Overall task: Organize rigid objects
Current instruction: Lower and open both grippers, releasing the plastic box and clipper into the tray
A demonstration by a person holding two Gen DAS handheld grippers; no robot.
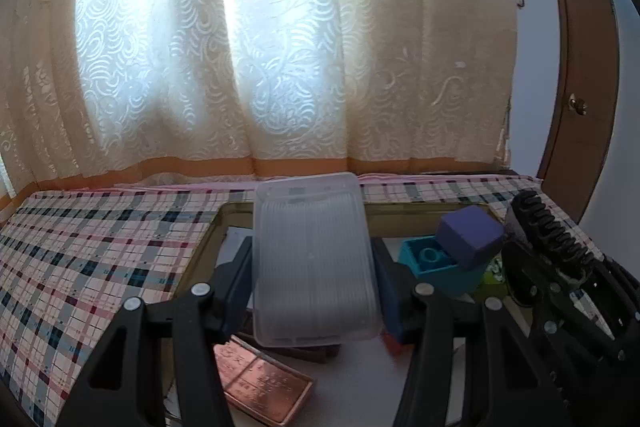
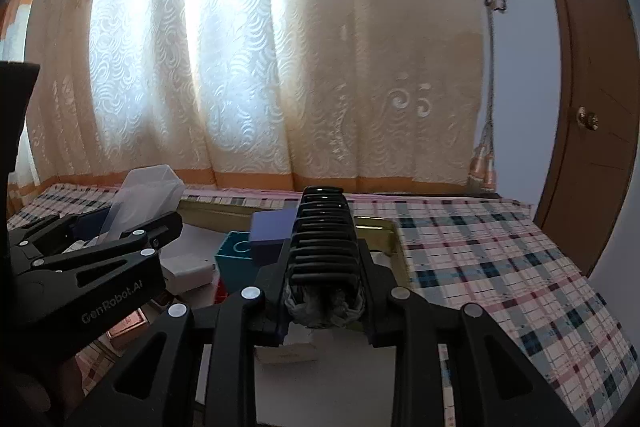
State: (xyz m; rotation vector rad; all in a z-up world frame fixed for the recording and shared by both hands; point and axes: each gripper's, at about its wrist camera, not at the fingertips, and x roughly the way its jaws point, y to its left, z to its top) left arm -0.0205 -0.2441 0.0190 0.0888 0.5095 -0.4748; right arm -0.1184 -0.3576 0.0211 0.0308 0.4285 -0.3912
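Black tongs, silver rivets, "GenRobot.AI"

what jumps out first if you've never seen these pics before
Both grippers are full: the left gripper clamps a clear plastic box tilted up over the tray, while the right gripper is shut on a black ribbed object. Behind them glows a backlit lace curtain, and a purple block sits atop a teal block.

A cream patterned curtain is hung behind, backlit; a plaid cloth is spread below; a brown door is seen beside.
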